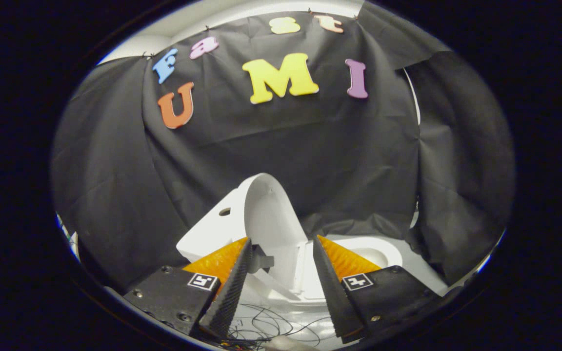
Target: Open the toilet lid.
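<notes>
Your gripper (281,253) is wide apart right now, both fingers spread with nothing pinched between them. The left finger (230,292) shows its dark ribbed pad edge-on with the orange backing behind it, and the right finger (332,287) mirrors it on the other side, each black mount carrying a small square marker. Look through the gap: the toilet (288,273) sits just ahead of your fingertips, white and small against the black cloth (286,141) that hangs behind and around it. The lid (266,209) is already up, standing tall and close to upright, tilted a little, its pale inner face turned toward the bowl side. It rises just beyond your left fingertip, not touching it as far as you can see. Behind the lid on the left is the white tank (212,226), with a dark round hole on its sloped top. Past your right finger the seat and bowl opening (376,253) lie flat and uncovered, a white oval rim partly hidden by that finger. Near the hinge there's a dark grey bracket-like piece (260,261) just off your left fingertip; what it is, you can't tell. Down low between your fingers, thin black wires (271,326) loop loosely over the white floor (305,324).
</notes>
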{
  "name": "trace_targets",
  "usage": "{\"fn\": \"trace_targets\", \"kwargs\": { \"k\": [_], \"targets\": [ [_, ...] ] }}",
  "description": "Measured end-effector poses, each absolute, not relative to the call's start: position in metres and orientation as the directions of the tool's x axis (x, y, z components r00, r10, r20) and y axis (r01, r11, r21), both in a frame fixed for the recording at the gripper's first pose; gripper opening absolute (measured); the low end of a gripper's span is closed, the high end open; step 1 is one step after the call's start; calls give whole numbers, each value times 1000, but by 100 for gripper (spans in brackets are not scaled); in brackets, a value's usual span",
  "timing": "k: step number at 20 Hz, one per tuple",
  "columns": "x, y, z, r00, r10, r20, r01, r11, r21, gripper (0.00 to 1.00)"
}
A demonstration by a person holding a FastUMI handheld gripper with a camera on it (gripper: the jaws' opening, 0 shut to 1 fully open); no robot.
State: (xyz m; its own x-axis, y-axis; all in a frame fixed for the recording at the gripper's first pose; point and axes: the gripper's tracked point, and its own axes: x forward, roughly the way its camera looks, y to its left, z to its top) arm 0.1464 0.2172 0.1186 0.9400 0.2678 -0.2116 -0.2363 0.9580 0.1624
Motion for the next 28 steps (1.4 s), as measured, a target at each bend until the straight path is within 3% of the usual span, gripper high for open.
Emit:
{"fn": "trace_targets", "kwargs": {
  "k": [1,2,7,15,23,28],
  "targets": [
    [138,199,125,951,253,-181,-228,963,145,89],
    [131,179,132,960,235,-150,-216,968,131,93],
    [98,86,134,986,155,-57,-149,983,104,93],
    [55,-25,77,999,46,13,-47,995,87,95],
    [24,-61,30,996,29,79,-24,998,-64,95],
    [10,-64,31,997,24,68,-24,1000,-6,95]
  ]
}}
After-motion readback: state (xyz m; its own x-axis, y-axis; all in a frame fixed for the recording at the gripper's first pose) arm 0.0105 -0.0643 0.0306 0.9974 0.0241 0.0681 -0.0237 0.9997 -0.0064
